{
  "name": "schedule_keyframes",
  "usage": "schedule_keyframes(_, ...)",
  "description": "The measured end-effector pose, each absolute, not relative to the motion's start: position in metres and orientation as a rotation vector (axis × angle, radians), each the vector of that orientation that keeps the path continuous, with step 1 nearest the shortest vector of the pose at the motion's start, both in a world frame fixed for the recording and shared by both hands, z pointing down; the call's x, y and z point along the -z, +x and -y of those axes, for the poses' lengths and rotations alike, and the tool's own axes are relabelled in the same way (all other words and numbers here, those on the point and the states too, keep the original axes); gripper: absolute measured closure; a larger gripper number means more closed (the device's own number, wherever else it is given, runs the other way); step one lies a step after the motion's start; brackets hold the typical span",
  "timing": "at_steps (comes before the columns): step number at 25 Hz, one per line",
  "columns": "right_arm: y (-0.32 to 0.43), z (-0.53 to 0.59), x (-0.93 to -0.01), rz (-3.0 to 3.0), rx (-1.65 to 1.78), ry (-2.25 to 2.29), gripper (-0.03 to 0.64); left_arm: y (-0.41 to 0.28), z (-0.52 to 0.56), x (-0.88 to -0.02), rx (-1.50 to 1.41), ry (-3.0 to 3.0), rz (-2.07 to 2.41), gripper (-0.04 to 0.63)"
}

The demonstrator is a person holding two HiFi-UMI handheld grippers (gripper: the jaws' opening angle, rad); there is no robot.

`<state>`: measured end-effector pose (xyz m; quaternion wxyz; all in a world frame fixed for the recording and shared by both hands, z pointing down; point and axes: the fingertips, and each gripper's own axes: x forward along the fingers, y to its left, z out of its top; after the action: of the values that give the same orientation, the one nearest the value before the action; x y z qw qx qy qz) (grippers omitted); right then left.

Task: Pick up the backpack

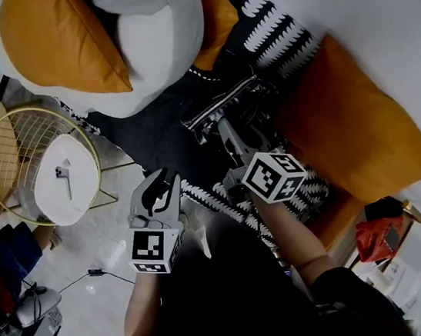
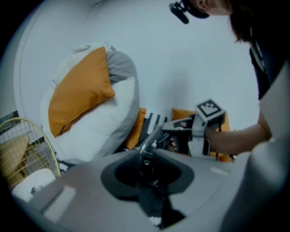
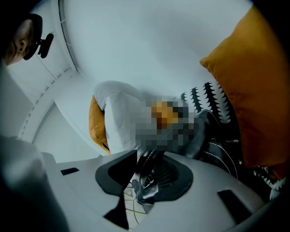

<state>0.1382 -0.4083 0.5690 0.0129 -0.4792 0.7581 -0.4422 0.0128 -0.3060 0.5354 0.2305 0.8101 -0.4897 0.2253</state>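
The black backpack [image 1: 222,111] with white stitching lies on a black-and-white patterned throw [image 1: 277,26], between a white beanbag and an orange cushion. My right gripper [image 1: 223,132] reaches into its top. In the right gripper view the jaws [image 3: 147,181] are shut on a black strap [image 3: 149,192] with a metal ring, and the pack's body [image 3: 213,136] lies beyond. My left gripper [image 1: 162,186] sits lower left of the pack. In the left gripper view a black strap [image 2: 154,199] runs between its nearly closed jaws [image 2: 147,174]. The right gripper [image 2: 166,129] shows just ahead.
A large orange cushion [image 1: 352,124] lies right of the pack. A white beanbag [image 1: 152,32] carrying another orange cushion [image 1: 60,37] is behind it. A gold wire side table [image 1: 38,160] stands on the floor at left. A red bag [image 1: 376,237] and papers sit at lower right.
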Motion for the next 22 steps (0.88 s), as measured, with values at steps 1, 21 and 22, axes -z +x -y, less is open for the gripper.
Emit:
schedule_keyframes(1,0.136,0.409,-0.566,-2.367,1.369,-1.488,0.511,0.011,0.306,-0.534,-0.618,2.229,1.348,0.505)
schedule_keyframes(21,0.144,0.359,-0.511,-2.304,1.316,-1.59,0.589,-0.024,0.281,-0.483,-0.446,2.315,1.39,0.508)
schedule_keyframes(22,0.145,0.356,-0.507,-2.29,1.317,-1.589,0.589,-0.025,0.279,-0.48,-0.44,2.323,1.388,0.508)
